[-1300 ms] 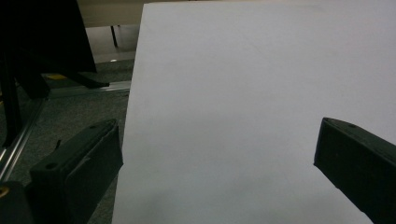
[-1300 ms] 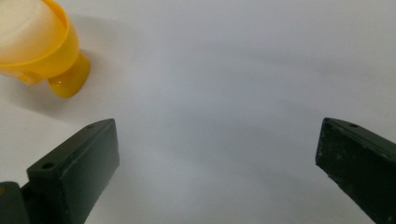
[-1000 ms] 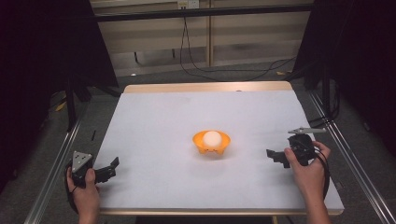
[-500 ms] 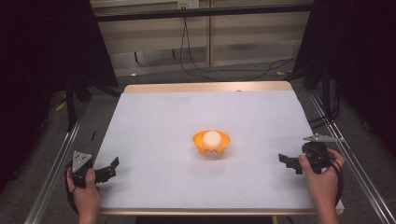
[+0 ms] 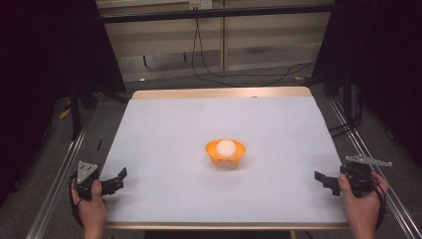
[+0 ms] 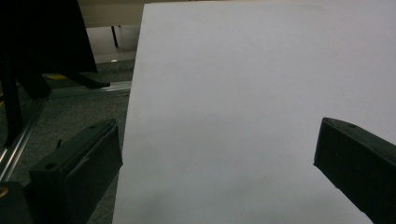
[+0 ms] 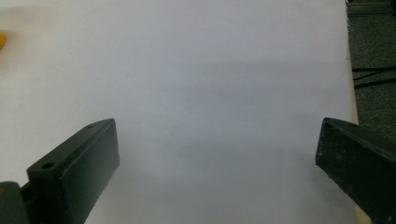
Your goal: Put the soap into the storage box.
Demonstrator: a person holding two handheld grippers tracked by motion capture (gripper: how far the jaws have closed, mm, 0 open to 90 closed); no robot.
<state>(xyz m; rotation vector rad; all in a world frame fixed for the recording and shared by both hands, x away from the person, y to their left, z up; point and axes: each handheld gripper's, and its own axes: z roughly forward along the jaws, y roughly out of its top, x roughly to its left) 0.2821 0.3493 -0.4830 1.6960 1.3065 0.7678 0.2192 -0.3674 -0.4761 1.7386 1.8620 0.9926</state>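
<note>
An orange bowl (image 5: 225,154) sits near the middle of the white table (image 5: 199,124), with a white ball (image 5: 226,146) resting in it. My left gripper (image 5: 117,179) is held at the table's front left corner, open, with only bare table between its jaws (image 6: 219,149). My right gripper (image 5: 323,180) is held at the front right edge, open, jaws wide apart over the white surface (image 7: 219,154). A sliver of the orange bowl (image 7: 2,41) peeks in at the left edge of the right gripper view. Both grippers are far from the bowl.
Metal rails (image 5: 59,174) run along both sides of the table. Black cables (image 5: 224,74) lie on the floor beyond the far edge. Dark curtains (image 5: 45,59) stand at left and right. The table's left edge and the floor (image 6: 70,112) show in the left gripper view.
My right gripper has drawn back from beside the bowl toward the table's front right edge. The left gripper has stayed in place. The bowl and ball have not moved.
</note>
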